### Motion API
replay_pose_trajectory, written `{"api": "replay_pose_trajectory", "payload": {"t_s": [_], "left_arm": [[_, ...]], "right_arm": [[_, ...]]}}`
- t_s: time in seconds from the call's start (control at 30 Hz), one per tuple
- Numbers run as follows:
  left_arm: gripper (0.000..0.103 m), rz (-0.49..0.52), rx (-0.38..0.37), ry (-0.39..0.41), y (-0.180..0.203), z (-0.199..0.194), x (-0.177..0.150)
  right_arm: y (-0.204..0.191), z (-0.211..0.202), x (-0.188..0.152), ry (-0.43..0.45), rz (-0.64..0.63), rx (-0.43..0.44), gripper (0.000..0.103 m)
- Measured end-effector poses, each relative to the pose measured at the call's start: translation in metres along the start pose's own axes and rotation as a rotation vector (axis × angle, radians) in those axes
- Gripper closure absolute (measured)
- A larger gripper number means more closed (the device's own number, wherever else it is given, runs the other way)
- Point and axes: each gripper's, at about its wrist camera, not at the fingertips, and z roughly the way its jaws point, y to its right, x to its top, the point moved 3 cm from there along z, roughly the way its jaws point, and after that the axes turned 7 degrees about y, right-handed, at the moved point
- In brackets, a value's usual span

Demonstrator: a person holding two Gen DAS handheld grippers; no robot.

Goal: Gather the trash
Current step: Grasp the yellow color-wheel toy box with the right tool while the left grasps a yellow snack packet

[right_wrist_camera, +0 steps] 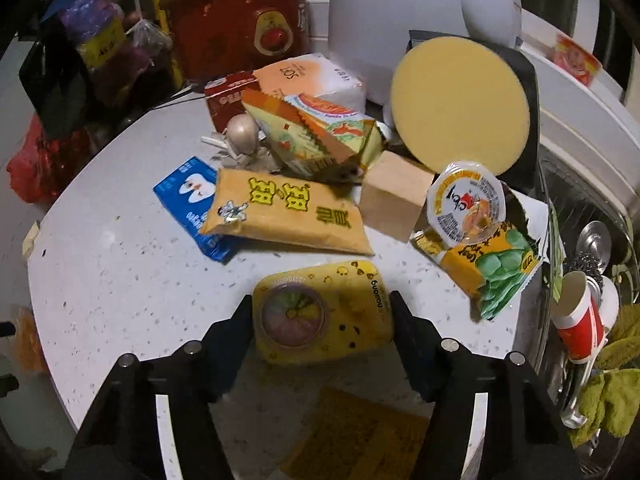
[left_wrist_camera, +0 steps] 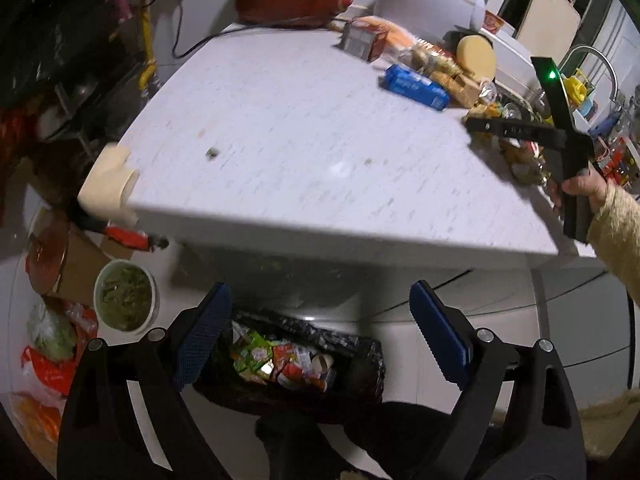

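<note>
Gripping yellow packet point(right_wrist_camera: 324, 312) with right tongs point(right_wrist_camera: 322, 334), left tongs point(left_wrist_camera: 320, 336) spread over trash bin point(left_wrist_camera: 360, 360)

The right tongs point(right_wrist_camera: 322, 312) clamp a yellow packet point(right_wrist_camera: 324, 312) on the speckled white counter point(right_wrist_camera: 120, 272), one finger at each side. Just beyond lie an orange snack bag point(right_wrist_camera: 286, 210) overlapping a blue box point(right_wrist_camera: 188, 200), a wooden block point(right_wrist_camera: 394, 196), a sealed cup point(right_wrist_camera: 466, 202) and a green wrapper point(right_wrist_camera: 496, 272).
</note>
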Motion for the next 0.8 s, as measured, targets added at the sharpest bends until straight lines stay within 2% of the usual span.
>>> {"api": "replay_pose_trajectory", "payload": {"t_s": [0.23,0.33,0.4,0.47,0.53,0.63,0.8], "left_arm": [[0.015,-0.008,-0.077,0.050,0.042,0.028,0.064],[0.015,0.000,-0.101,0.043,0.067,0.050,0.087],[0.015,-0.012,-0.142,0.012,0.090,0.069,0.101],[0.015,-0.020,-0.208,-0.016,0.113,0.081,0.105],[0.015,0.014,-0.236,-0.037,0.139,0.091,0.104],[0.015,0.101,-0.211,-0.054,0.181,0.108,0.099],[0.015,0.164,-0.181,-0.049,0.238,0.129,0.099]], "right_arm": [[0.011,-0.084,-0.001,0.175,0.131,0.065,0.039],[0.020,-0.119,-0.012,0.225,0.174,0.051,0.039],[0.030,-0.138,-0.020,0.248,0.214,0.036,0.039],[0.041,-0.155,-0.027,0.269,0.245,0.004,0.039],[0.055,-0.175,-0.040,0.292,0.286,-0.028,0.039],[0.074,-0.193,-0.061,0.306,0.345,-0.075,0.039],[0.095,-0.208,-0.090,0.317,0.439,-0.118,0.039]]}}
